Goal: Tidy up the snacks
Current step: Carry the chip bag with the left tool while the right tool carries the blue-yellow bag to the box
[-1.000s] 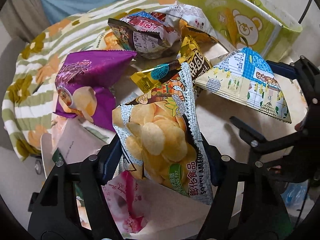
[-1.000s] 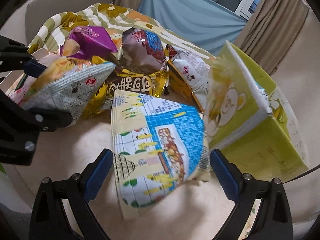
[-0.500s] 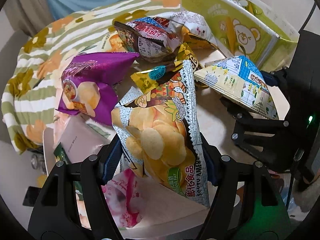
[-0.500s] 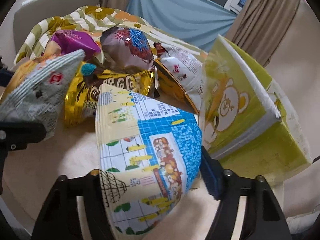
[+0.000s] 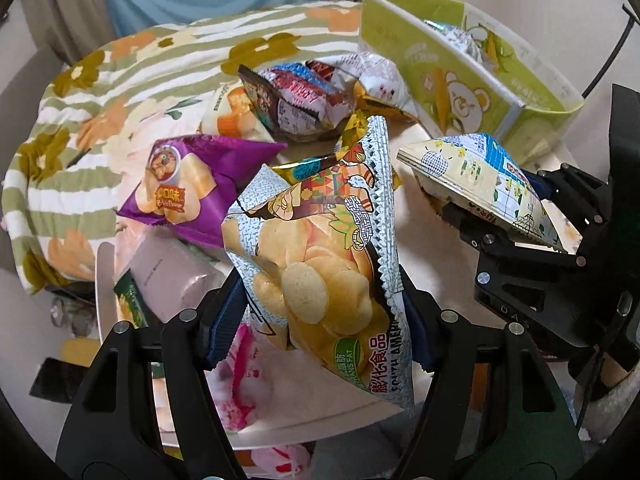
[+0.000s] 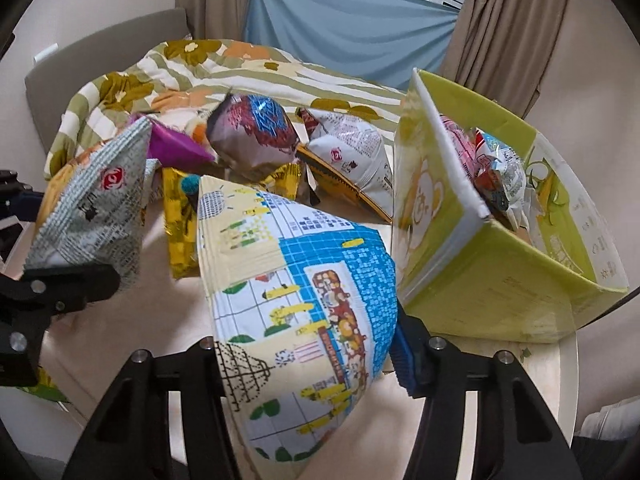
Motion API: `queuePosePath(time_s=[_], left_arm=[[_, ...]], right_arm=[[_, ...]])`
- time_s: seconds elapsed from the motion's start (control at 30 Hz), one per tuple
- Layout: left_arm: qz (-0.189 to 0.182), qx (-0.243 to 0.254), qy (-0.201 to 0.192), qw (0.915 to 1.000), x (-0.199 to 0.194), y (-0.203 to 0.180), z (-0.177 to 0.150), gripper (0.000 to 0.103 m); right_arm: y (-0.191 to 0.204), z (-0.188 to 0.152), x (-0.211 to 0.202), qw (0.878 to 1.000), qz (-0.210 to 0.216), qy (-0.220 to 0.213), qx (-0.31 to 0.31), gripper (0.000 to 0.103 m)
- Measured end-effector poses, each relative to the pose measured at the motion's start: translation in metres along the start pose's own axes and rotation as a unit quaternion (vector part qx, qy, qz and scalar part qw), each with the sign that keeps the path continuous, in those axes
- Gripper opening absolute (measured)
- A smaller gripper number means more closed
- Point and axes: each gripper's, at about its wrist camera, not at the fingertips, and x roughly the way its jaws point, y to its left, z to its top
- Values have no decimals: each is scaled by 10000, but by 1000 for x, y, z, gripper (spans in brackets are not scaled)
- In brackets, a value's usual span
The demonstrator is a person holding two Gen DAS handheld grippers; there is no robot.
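The blue-and-cream snack bag [image 6: 304,300] is clamped in the right gripper [image 6: 308,356], just left of the green box [image 6: 500,280], long axis pointing away. The left gripper [image 5: 320,308] pinches the potato chip bag [image 5: 320,264], farther left from the box.

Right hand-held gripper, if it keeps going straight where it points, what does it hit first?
Probably the yellow snack packet on the table, just past the held blue-and-cream bag; depth is unclear. The right hand-held gripper would pass left of the green box.
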Motion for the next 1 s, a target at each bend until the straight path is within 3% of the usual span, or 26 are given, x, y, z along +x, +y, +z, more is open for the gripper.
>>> queuePosePath(time_s=[0.23, 0.57, 0.87, 1.0], left_arm=[[-111, 30, -268, 9996, -26, -7, 7, 65], [-323, 172, -874, 9955, -70, -22, 45, 65], [-341, 249, -1312, 9905, -94, -59, 99, 65], [-445, 148, -1320, 9901, -89, -87, 128, 65]], right_arm=[[-7, 4, -31, 9995, 114, -104, 288, 53], [-32, 31, -91, 9960, 226, -345, 793, 53], [-92, 64, -128, 9906, 327, -581, 1192, 53], [-130, 74, -126, 9908, 274, -618, 1175, 53]])
